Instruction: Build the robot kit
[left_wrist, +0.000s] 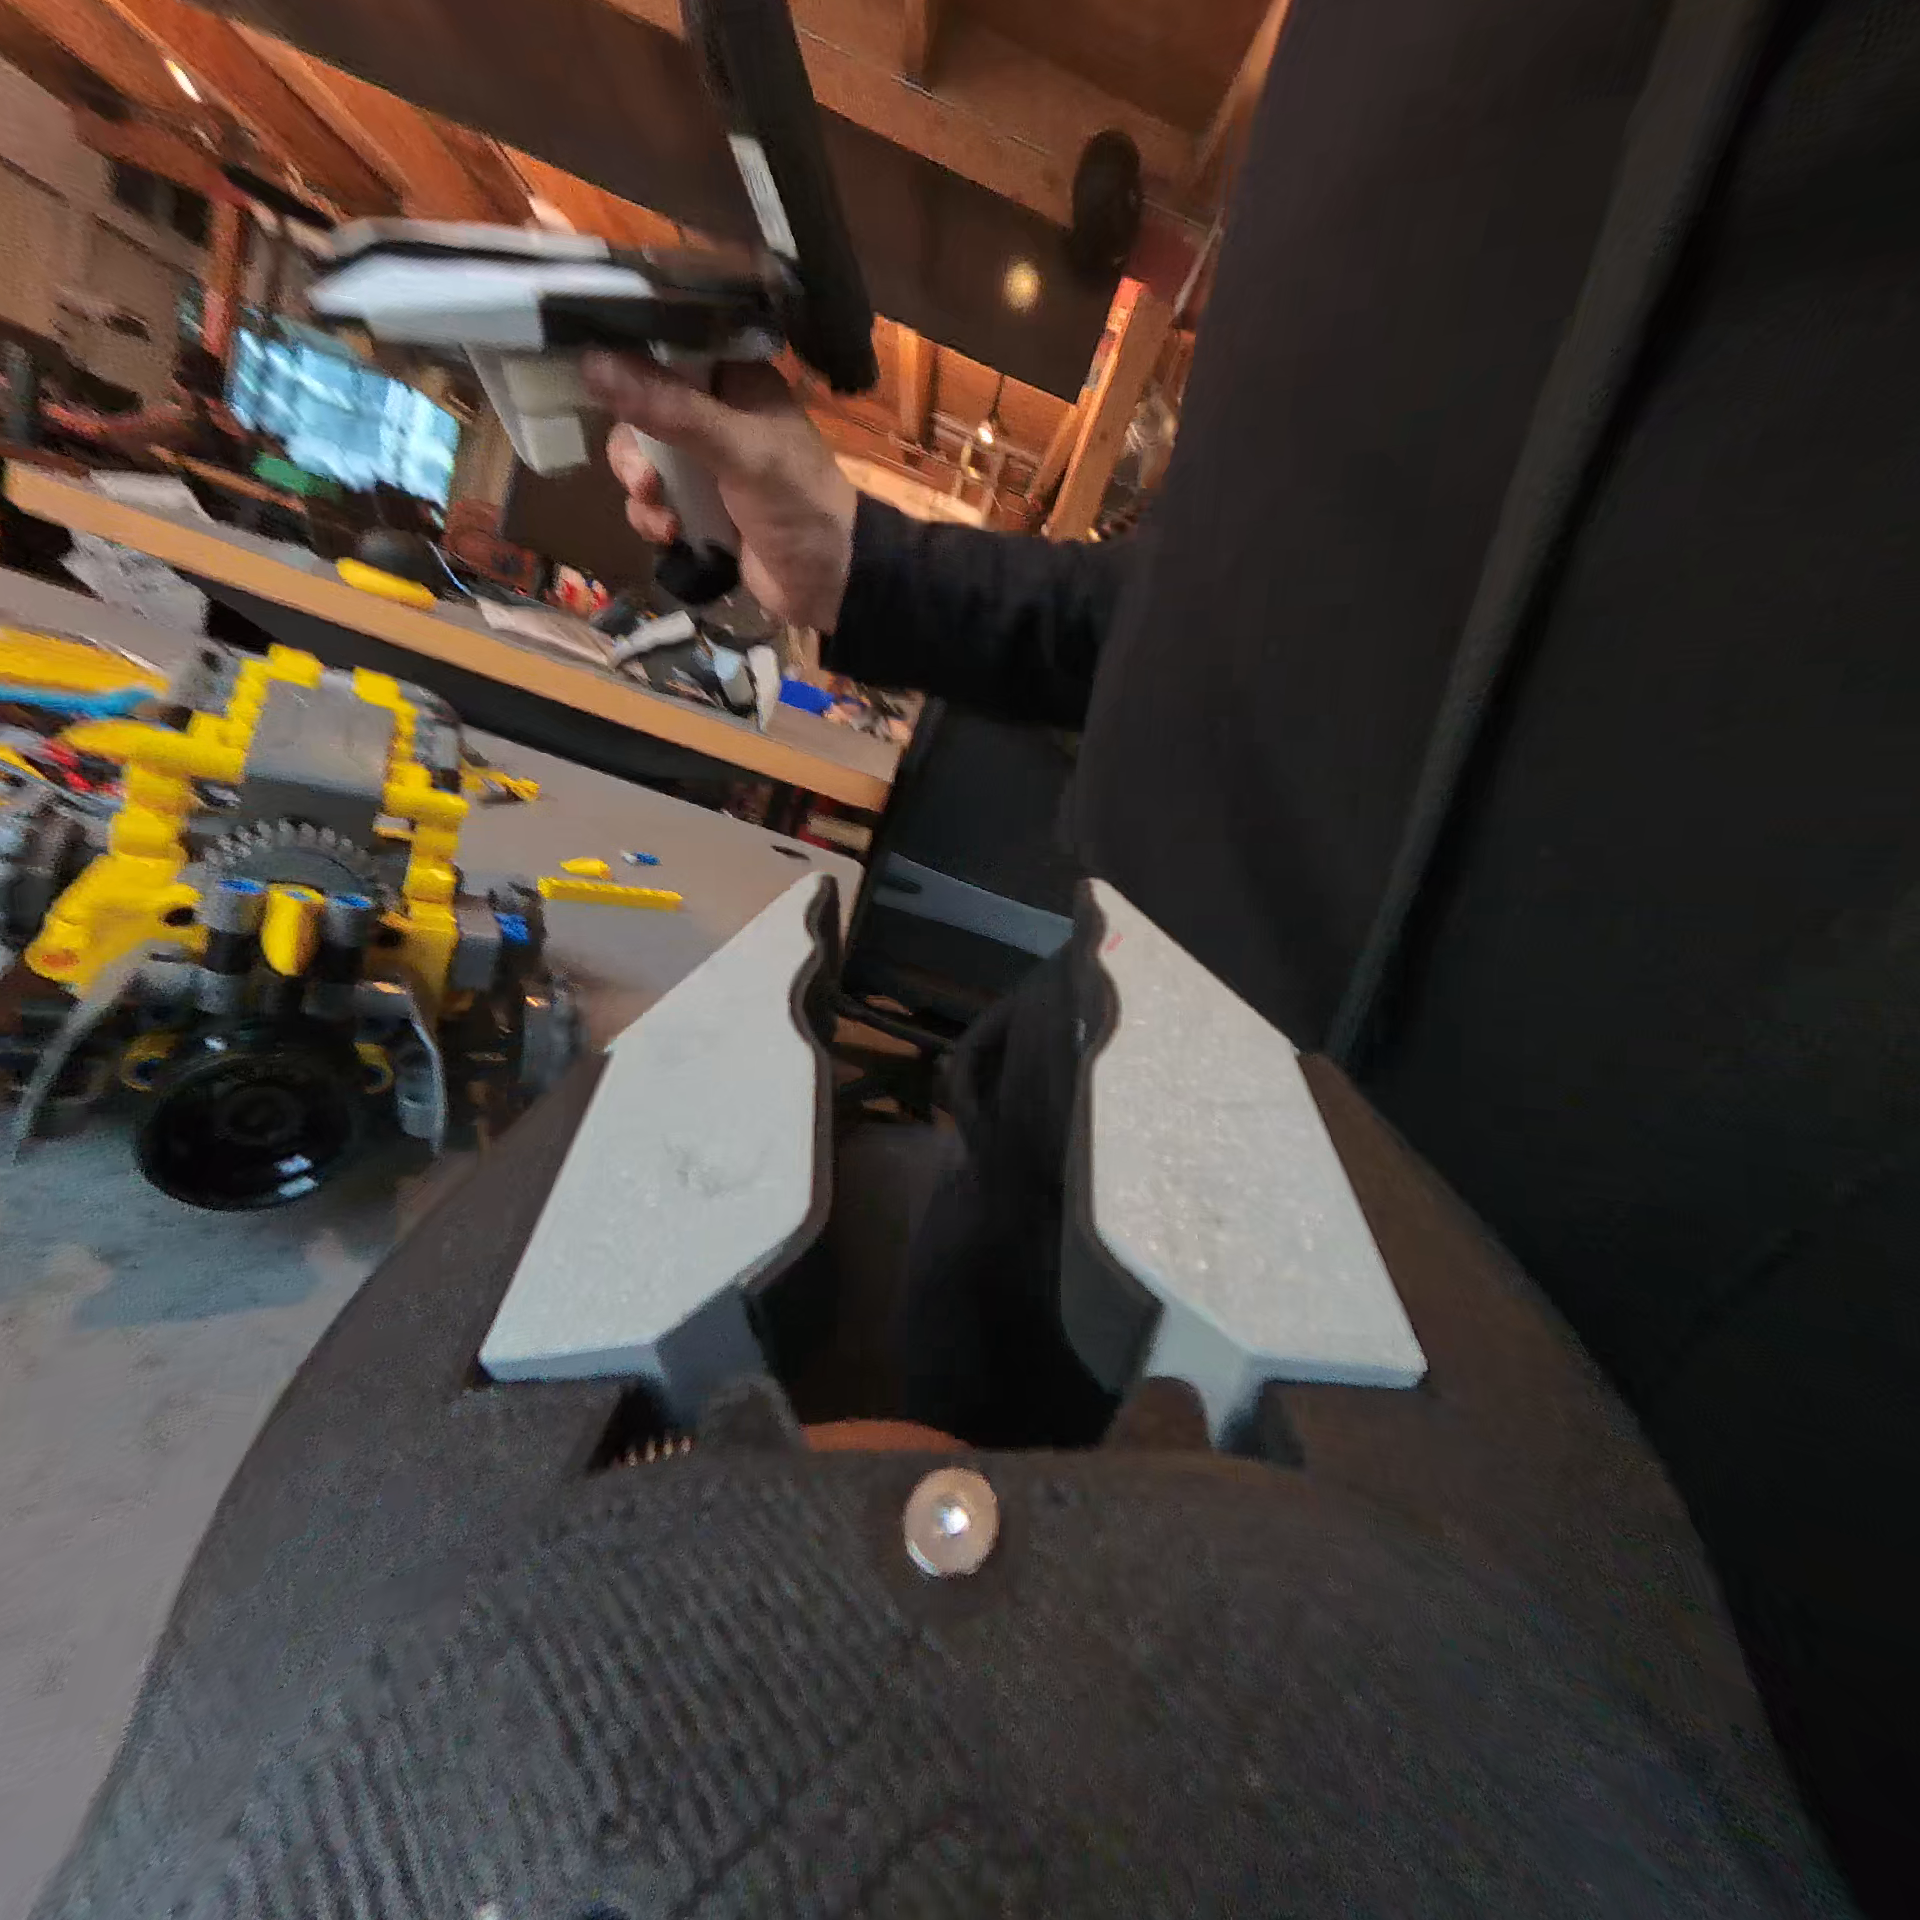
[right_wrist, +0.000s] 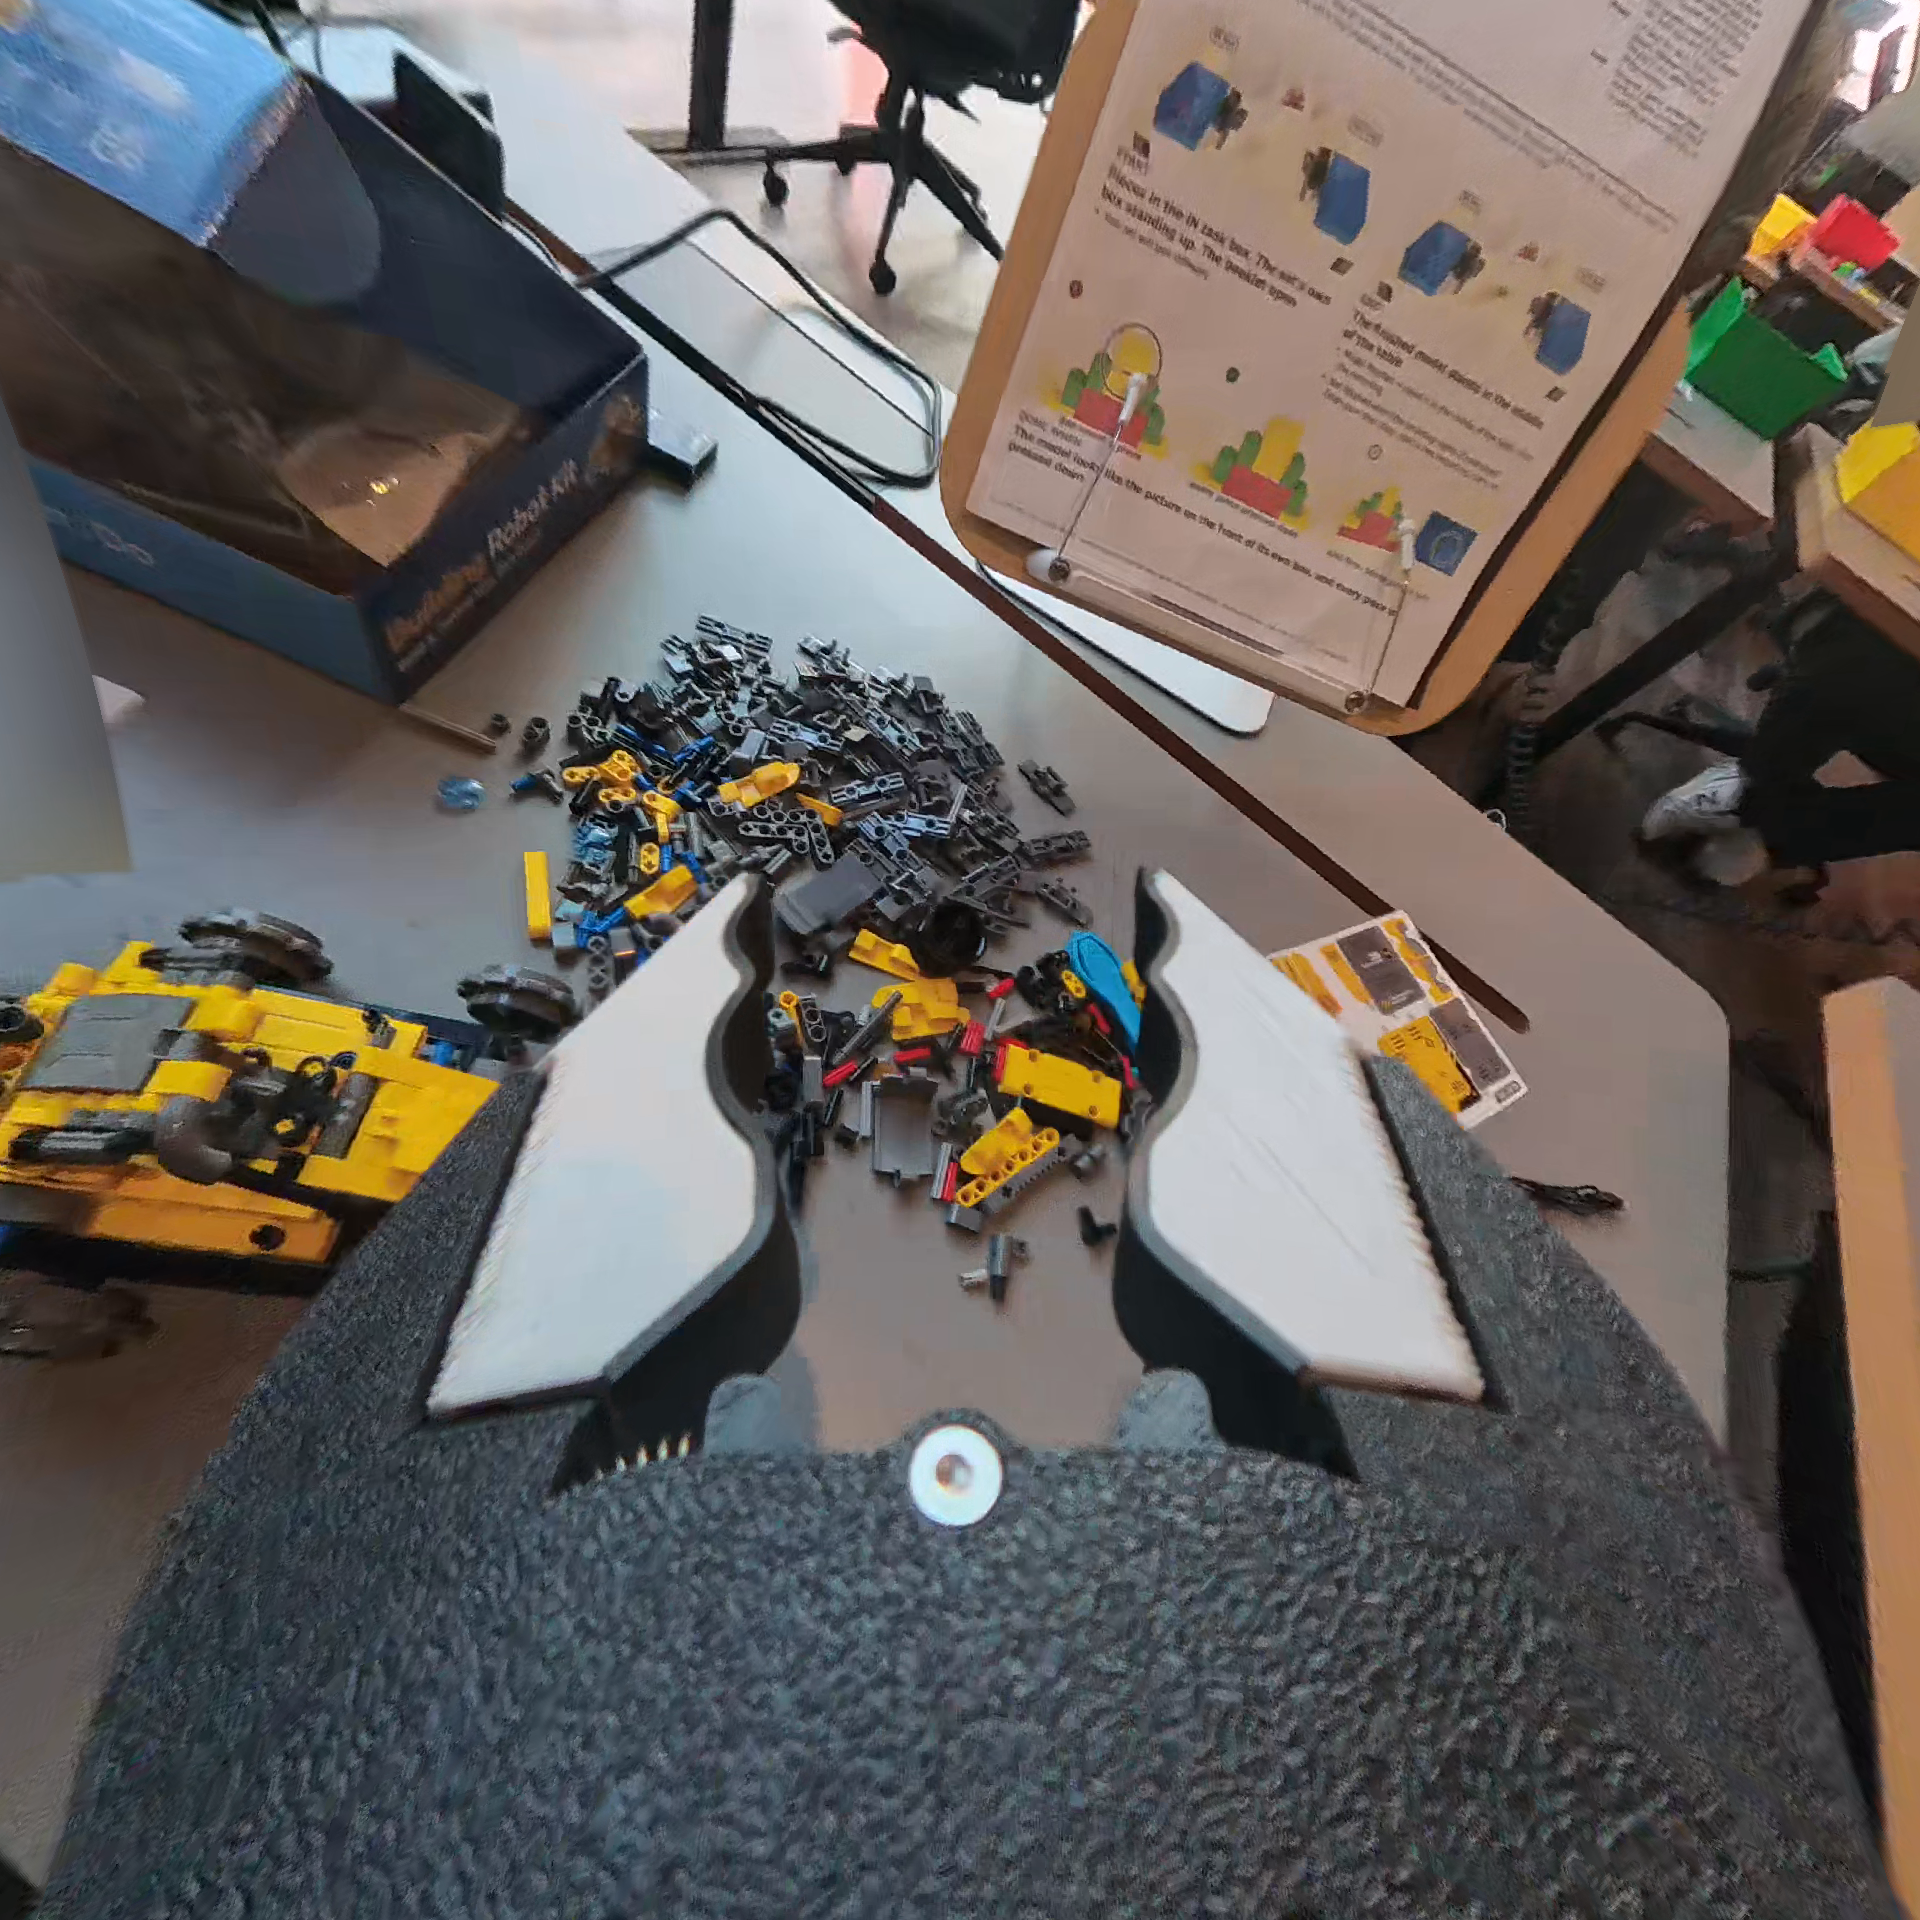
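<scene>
My left gripper (left_wrist: 956, 904) is open and holds nothing. It hovers past the table's near edge and points at a person's dark clothing (left_wrist: 1507, 727). A half-built yellow and grey brick vehicle (left_wrist: 239, 914) stands on the grey table (left_wrist: 156, 1351) to its left. My right gripper (right_wrist: 951, 894) is open and empty, held above a pile of loose black, yellow, blue and red parts (right_wrist: 883, 935). The vehicle (right_wrist: 208, 1101) lies to its left. In the left wrist view the right gripper (left_wrist: 343, 275) is blurred, held high in a hand (left_wrist: 758, 488).
A dark blue box (right_wrist: 312, 395) stands at the back left. A printed sheet on a wooden stand (right_wrist: 1330, 343) stands at the back right. A yellow sticker sheet (right_wrist: 1392, 1013) lies right of the pile. Cables (right_wrist: 810, 343) cross the far table. A few yellow parts (left_wrist: 608, 894) lie near the vehicle.
</scene>
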